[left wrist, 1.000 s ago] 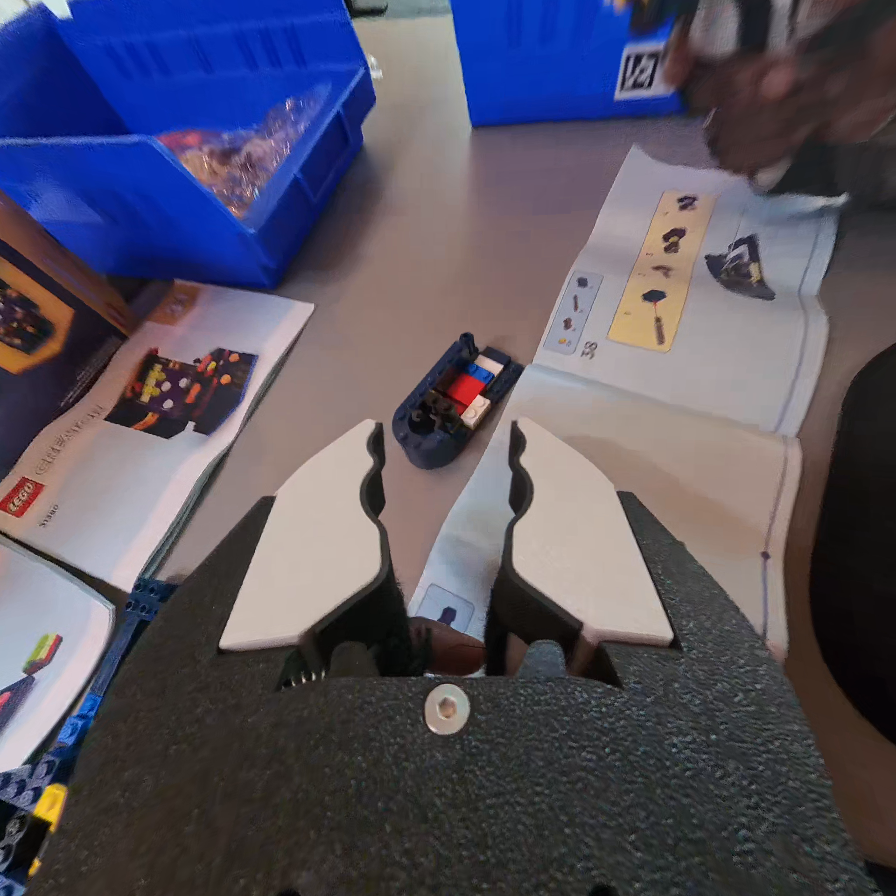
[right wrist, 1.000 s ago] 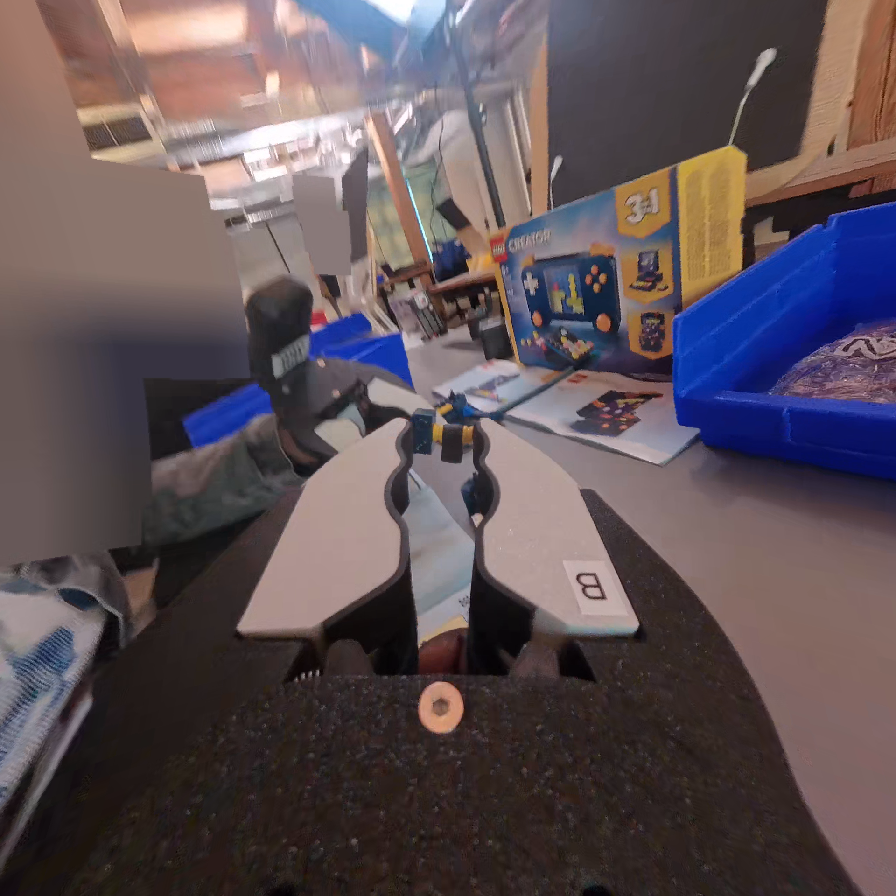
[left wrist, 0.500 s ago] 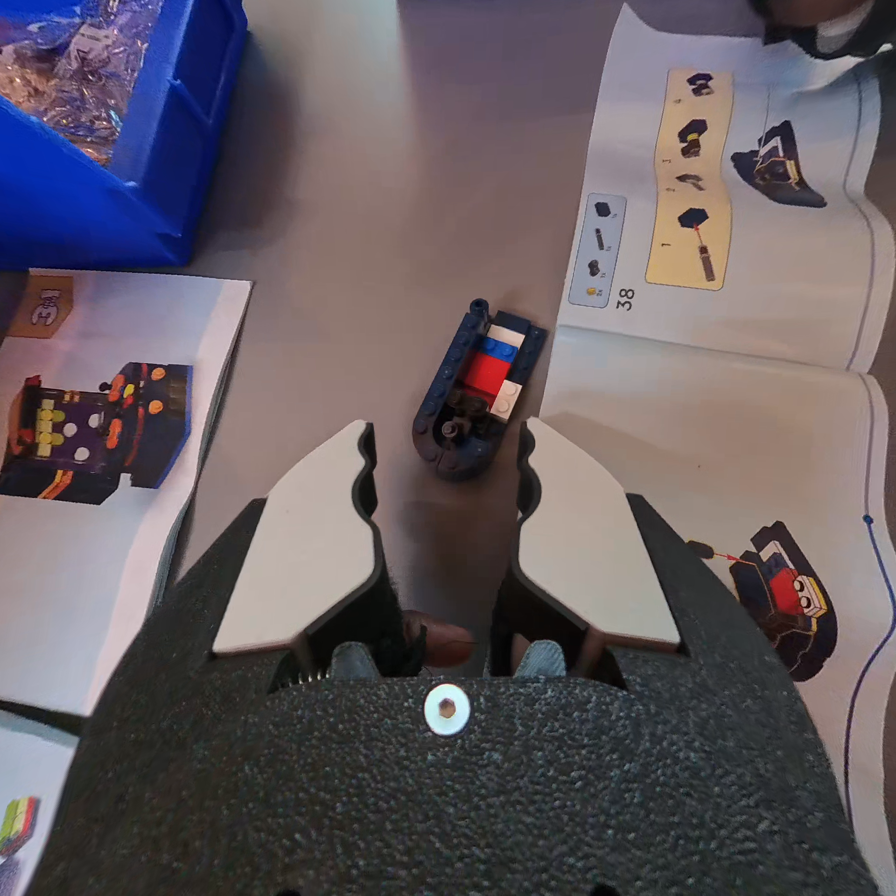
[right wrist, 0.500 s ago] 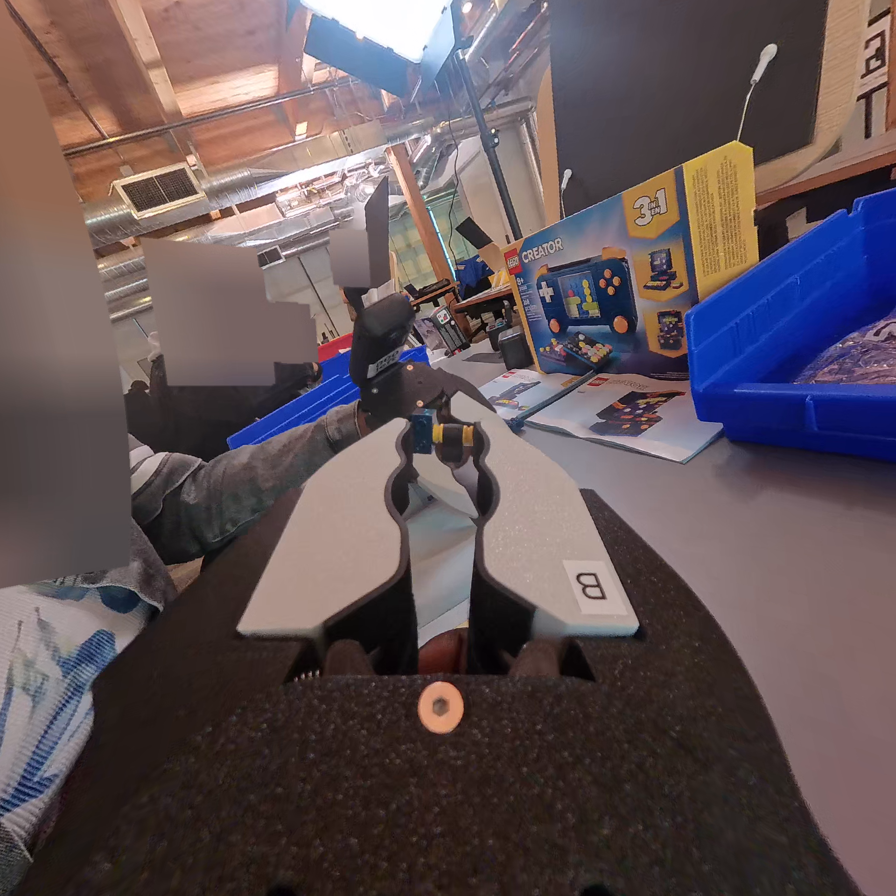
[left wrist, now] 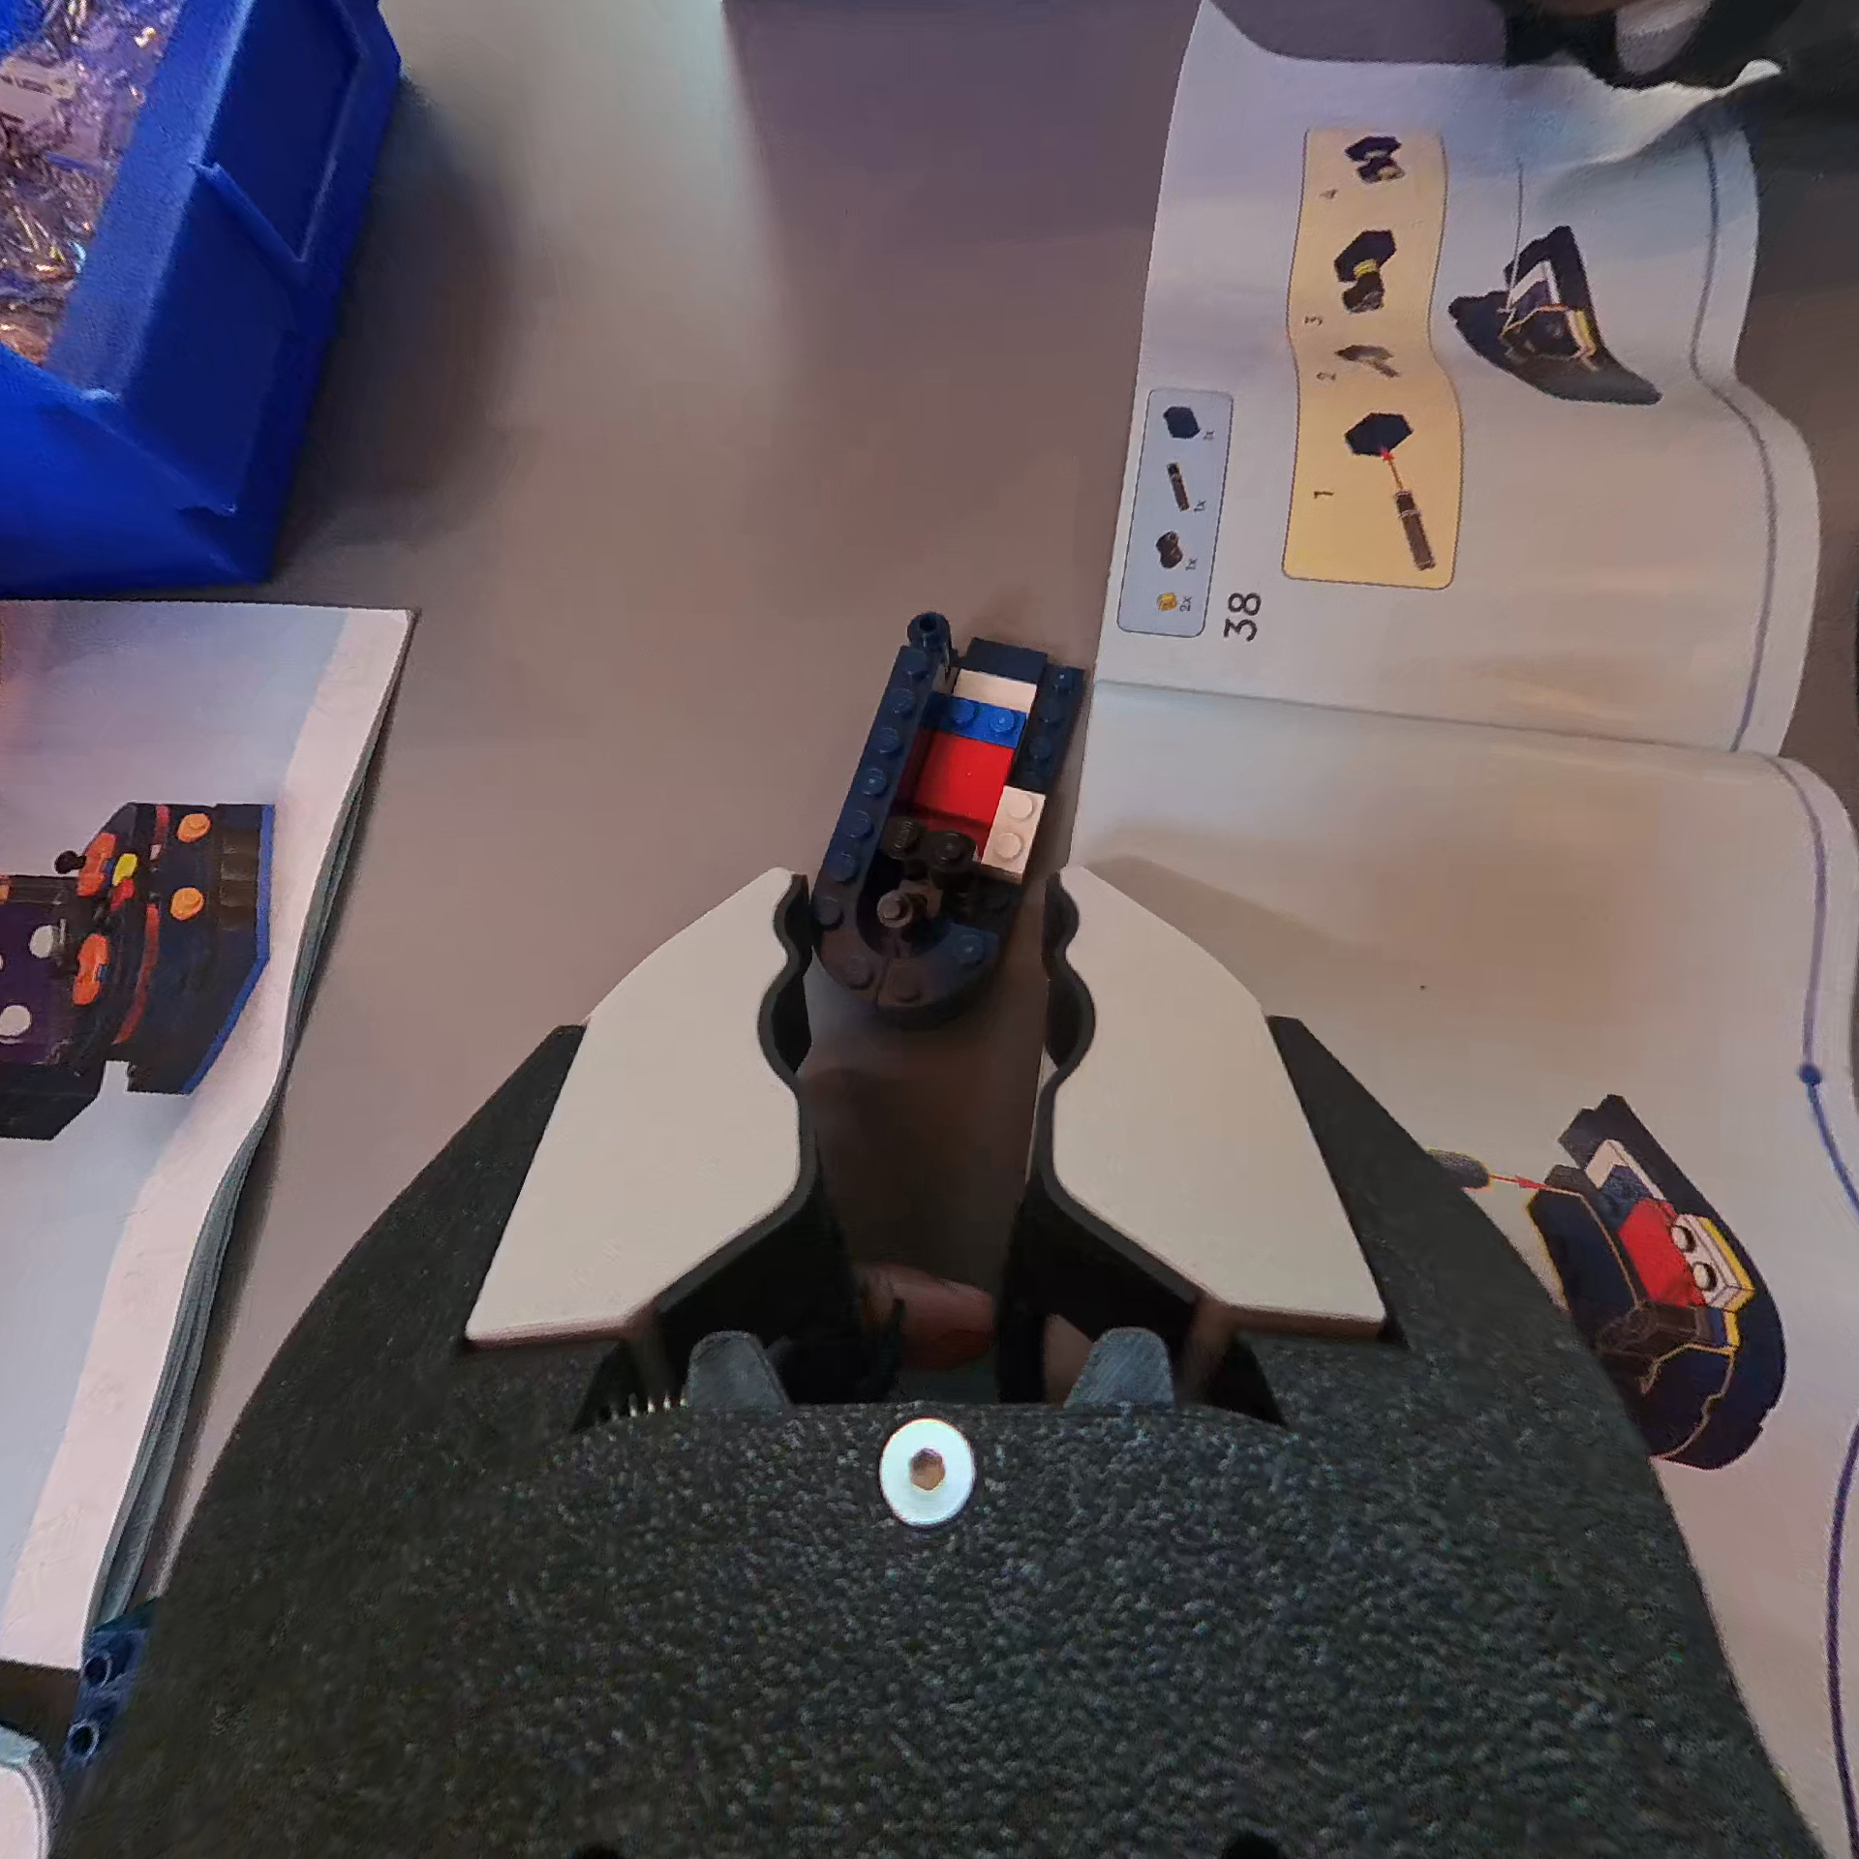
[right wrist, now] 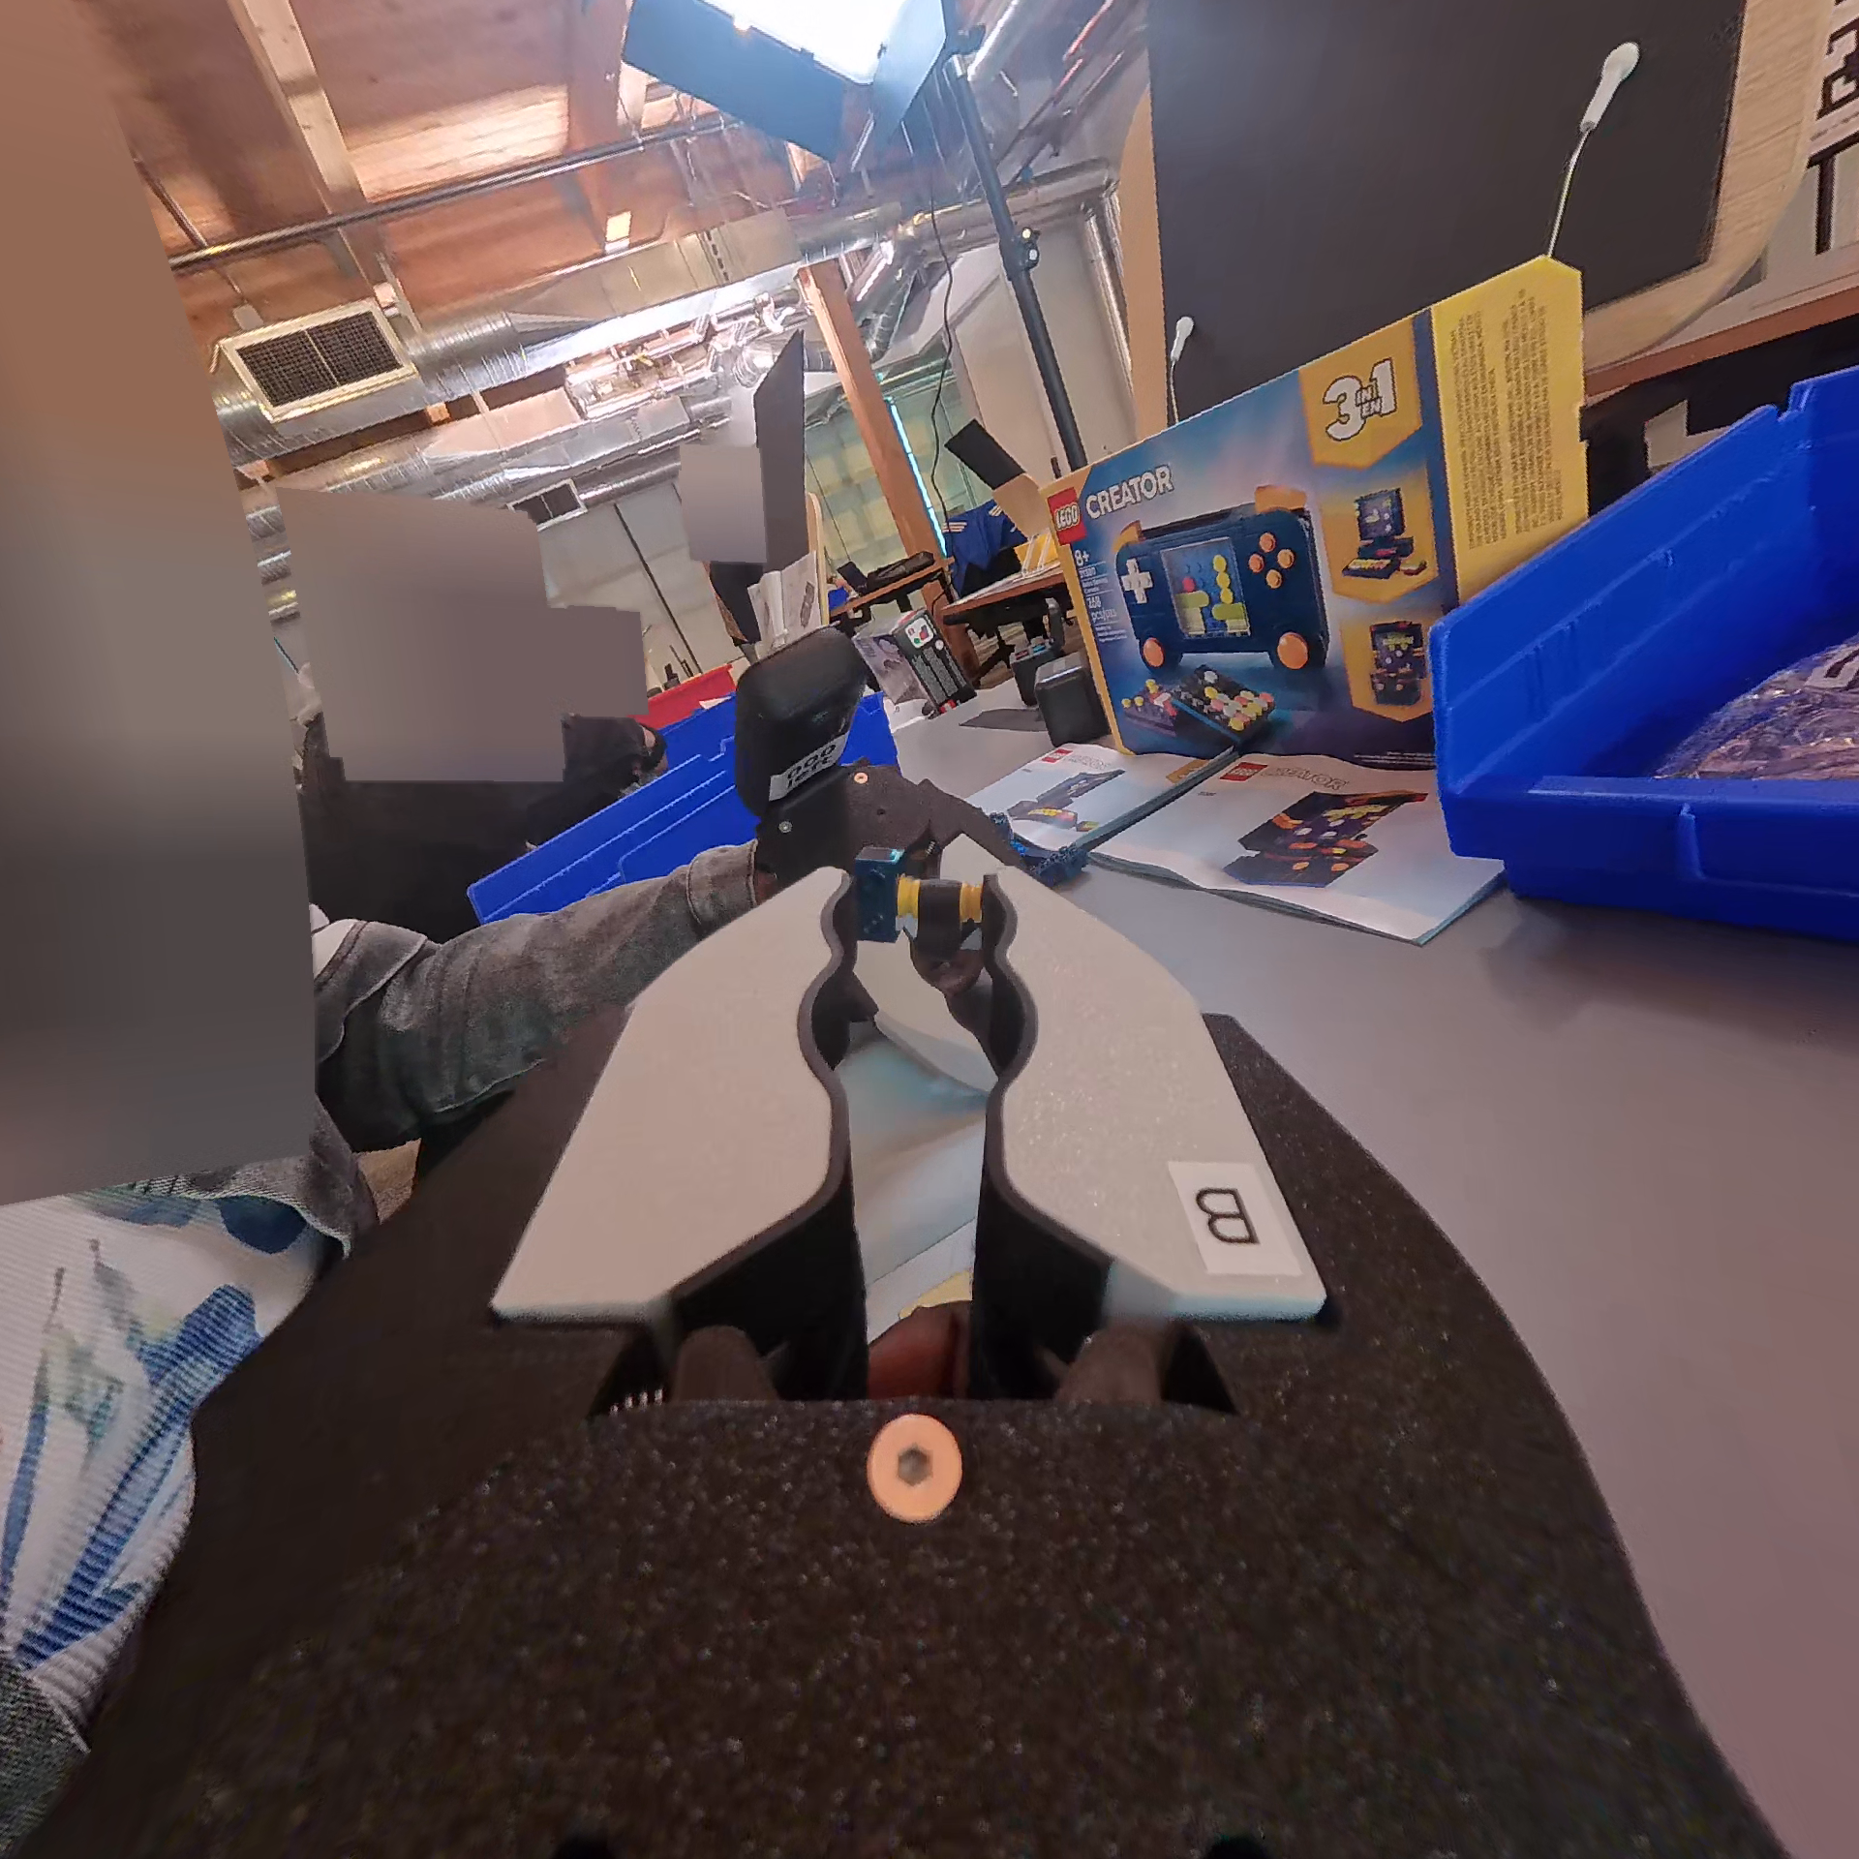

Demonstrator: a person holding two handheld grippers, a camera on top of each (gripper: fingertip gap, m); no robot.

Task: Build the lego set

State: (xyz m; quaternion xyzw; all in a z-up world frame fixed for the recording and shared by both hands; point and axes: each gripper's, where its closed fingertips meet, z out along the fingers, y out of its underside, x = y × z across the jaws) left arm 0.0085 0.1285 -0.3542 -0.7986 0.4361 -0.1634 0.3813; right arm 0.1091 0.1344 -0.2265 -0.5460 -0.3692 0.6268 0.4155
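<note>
One dark-blue brick boat [left wrist: 941, 815], red-white-blue inside

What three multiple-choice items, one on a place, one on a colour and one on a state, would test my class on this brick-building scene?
1. Where does the small brick boat lie?
A. inside the blue bin
B. on the grey table, beside the open instruction booklet
C. on top of the toy box

2. What colour is the large smooth piece in the middle of the boat?
A. red
B. green
C. orange

3. How does the left gripper stand?
A. jaws open, the boat's rounded end between the tips
B. jaws shut on the boat
C. jaws shut on a page

Answers:
1 B: the boat rests on bare table, at the left edge of the open instruction booklet.
2 A: a red tile sits below the blue and white pieces.
3 A: table shows between the right fingertip and the hull.
</note>
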